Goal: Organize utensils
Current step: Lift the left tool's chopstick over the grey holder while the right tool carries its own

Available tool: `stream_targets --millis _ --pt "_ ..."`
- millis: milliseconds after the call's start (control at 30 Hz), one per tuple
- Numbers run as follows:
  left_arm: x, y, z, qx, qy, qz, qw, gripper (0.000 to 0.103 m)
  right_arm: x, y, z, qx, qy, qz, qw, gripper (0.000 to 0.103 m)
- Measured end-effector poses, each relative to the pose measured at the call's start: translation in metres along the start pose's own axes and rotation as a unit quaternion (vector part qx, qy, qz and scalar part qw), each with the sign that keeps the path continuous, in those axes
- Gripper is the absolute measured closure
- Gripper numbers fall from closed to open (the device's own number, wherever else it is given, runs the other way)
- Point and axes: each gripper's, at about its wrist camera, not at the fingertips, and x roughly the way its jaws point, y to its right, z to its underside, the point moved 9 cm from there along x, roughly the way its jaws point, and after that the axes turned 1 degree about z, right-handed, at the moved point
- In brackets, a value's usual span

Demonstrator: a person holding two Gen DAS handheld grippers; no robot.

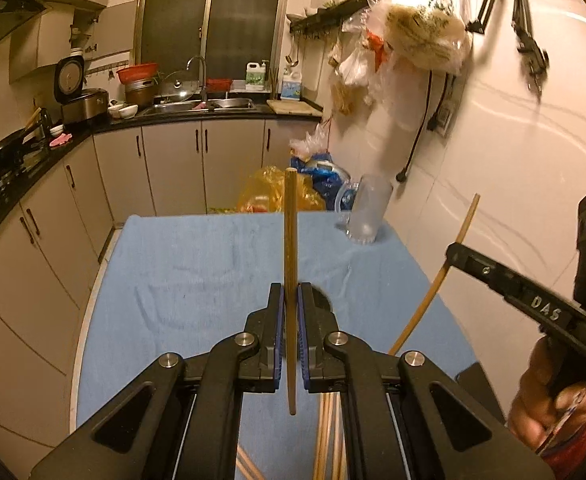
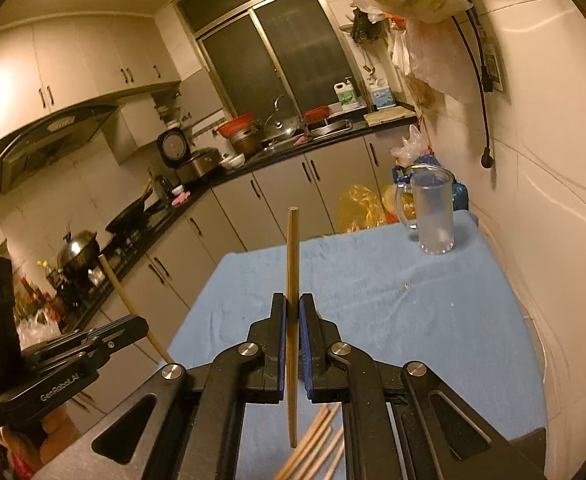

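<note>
My left gripper (image 1: 291, 294) is shut on a brown chopstick (image 1: 291, 240) that stands nearly upright above the blue cloth (image 1: 197, 264). My right gripper (image 2: 291, 304) is shut on another wooden chopstick (image 2: 293, 256), also held upright. Each gripper shows in the other's view: the right one (image 1: 451, 250) at the right with its chopstick (image 1: 445, 264), the left one (image 2: 139, 322) at the lower left with its chopstick (image 2: 121, 292). Several loose chopsticks (image 2: 317, 440) lie on the cloth below the grippers. A clear glass mug (image 2: 431, 212) stands upright at the table's far right corner.
The cloth-covered table stands against a tiled wall (image 1: 513, 200) on the right. Plastic bags (image 1: 277, 192) sit beyond the table's far edge. Kitchen counters with a sink (image 1: 201, 106), a rice cooker (image 1: 77, 96) and pans (image 2: 81, 248) run along the far and left sides.
</note>
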Motion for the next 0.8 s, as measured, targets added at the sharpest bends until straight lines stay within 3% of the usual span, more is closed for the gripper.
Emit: stream_targets --millis 400,600,800 --pt "0.030 -0.007 -0.078 -0.027 0.031 0.013 0.9991 0.097 0.040 0.002 -0.064 0.019 0.034 0.019 0.999 0.096" --pt "0.080 -0.010 -0.072 -0.040 0.000 0.011 0.9991 0.097 0.080 0.014 -0.067 0.026 0.015 0.030 0.999 0.096" --pt "0.123 -0.018 -0.045 -0.052 -0.044 0.012 0.9976 0.097 0.122 0.022 -0.034 0.029 -0.039 0.026 0.999 0.096"
